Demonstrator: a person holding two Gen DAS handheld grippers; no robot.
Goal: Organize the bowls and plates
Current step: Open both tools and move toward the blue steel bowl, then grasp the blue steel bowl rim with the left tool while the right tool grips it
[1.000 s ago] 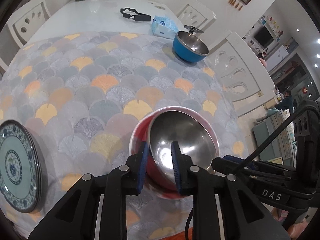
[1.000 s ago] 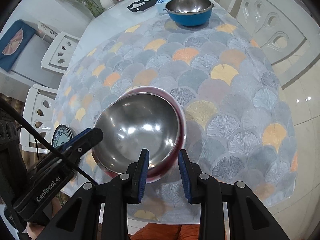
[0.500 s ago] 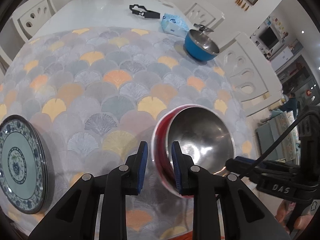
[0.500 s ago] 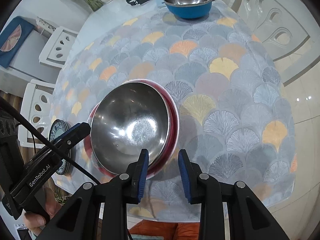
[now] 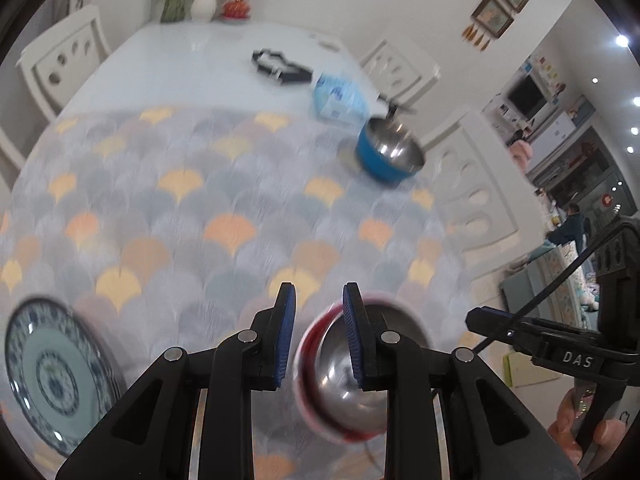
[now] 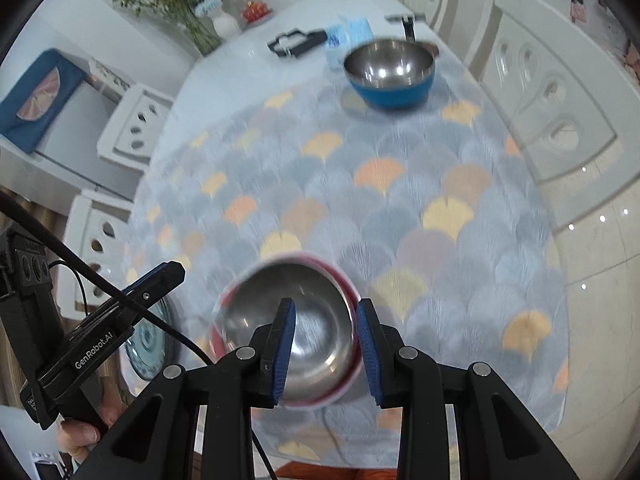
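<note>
A red bowl (image 5: 336, 384) with a steel inside sits on the patterned cloth near the table's front edge, also seen in the right wrist view (image 6: 304, 288). My left gripper (image 5: 318, 292) hovers above its left rim, jaws a narrow gap apart, only cloth showing between them. My right gripper (image 6: 326, 306) hovers over its near right rim, likewise narrowly open and not touching it. A blue bowl (image 5: 390, 156) with a steel inside stands at the far right (image 6: 390, 72). A blue-patterned plate (image 5: 52, 376) lies at the front left.
A tissue pack (image 5: 338, 98), a black clip-like object (image 5: 280, 68) and a vase (image 5: 202, 4) stand on the bare white far end of the table. White chairs (image 5: 476, 184) line the sides. A hand (image 5: 576, 428) holds the other gripper at the right.
Both grippers have lifted up and back from the red bowl; its rim, which lay between the left fingers a second ago, is now below them. The bowl looks smaller.
</note>
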